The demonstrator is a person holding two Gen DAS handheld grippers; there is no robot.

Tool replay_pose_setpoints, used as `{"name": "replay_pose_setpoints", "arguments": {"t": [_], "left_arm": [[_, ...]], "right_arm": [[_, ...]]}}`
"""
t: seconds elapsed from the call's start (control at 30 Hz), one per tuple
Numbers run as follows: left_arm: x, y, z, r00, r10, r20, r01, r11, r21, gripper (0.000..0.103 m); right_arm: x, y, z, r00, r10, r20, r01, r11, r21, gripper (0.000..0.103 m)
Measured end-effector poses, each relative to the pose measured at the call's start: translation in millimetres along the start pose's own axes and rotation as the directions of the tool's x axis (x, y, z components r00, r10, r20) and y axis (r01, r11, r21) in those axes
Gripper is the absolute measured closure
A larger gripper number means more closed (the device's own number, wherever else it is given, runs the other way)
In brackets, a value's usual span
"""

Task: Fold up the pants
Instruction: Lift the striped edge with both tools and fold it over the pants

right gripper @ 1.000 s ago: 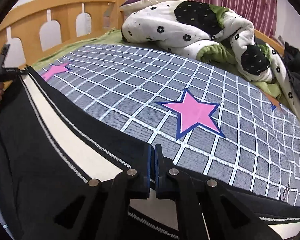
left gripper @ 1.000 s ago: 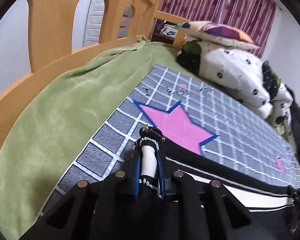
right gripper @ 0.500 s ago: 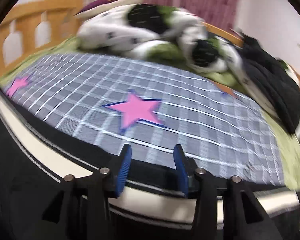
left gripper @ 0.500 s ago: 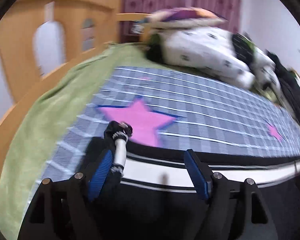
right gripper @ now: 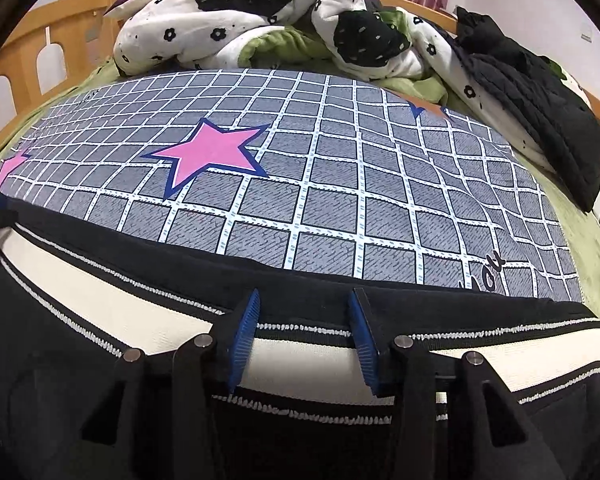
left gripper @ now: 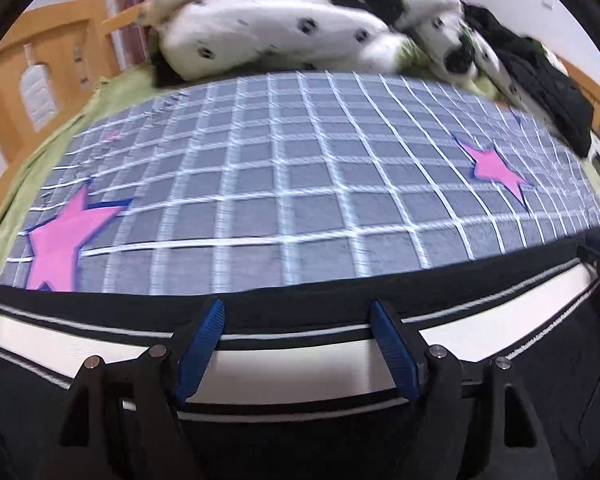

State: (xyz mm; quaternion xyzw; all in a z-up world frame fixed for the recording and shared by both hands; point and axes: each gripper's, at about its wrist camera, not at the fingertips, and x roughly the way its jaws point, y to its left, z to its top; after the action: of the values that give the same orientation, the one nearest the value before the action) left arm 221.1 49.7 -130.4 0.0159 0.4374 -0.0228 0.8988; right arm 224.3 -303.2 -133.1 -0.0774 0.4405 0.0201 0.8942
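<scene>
Both tongs, left (left gripper: 296, 344) and right (right gripper: 304, 336), hang spread, pinching nothing, above the black cream-striped knit pants (right gripper: 100, 292). We should regrip the striped edge near six o'clock and keep it taut on the grey checked bed cover (right gripper: 340, 184).

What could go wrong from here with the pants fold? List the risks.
1. Both the left gripper and right gripper are open over the pants; a regrasp might pinch only the top layer, so the layers could shift.
2. The pants lie near the edge of the grid blanket; closing low may snag it.
3. The left view is blurred, suggesting fast motion; aim may suffer.
</scene>
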Motion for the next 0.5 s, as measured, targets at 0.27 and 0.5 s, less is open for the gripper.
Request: {"name": "replay_pose_setpoints", "arguments": {"t": [0.27,0.5], "left_arm": [[-35,143,-47,0.966,0.238,-0.103,-0.255,0.946,-0.200,0.029],[-148,192,-140,0.997,0.026,0.069,0.006,0.903,-0.429,0.031]], "right_arm": [[-6,-3,1,0.998,-0.051,0.042,0.051,0.999,0.013,0.050],[-65,-1,1,0.980,-0.130,0.147,0.118,0.989,0.091,0.049]]}}
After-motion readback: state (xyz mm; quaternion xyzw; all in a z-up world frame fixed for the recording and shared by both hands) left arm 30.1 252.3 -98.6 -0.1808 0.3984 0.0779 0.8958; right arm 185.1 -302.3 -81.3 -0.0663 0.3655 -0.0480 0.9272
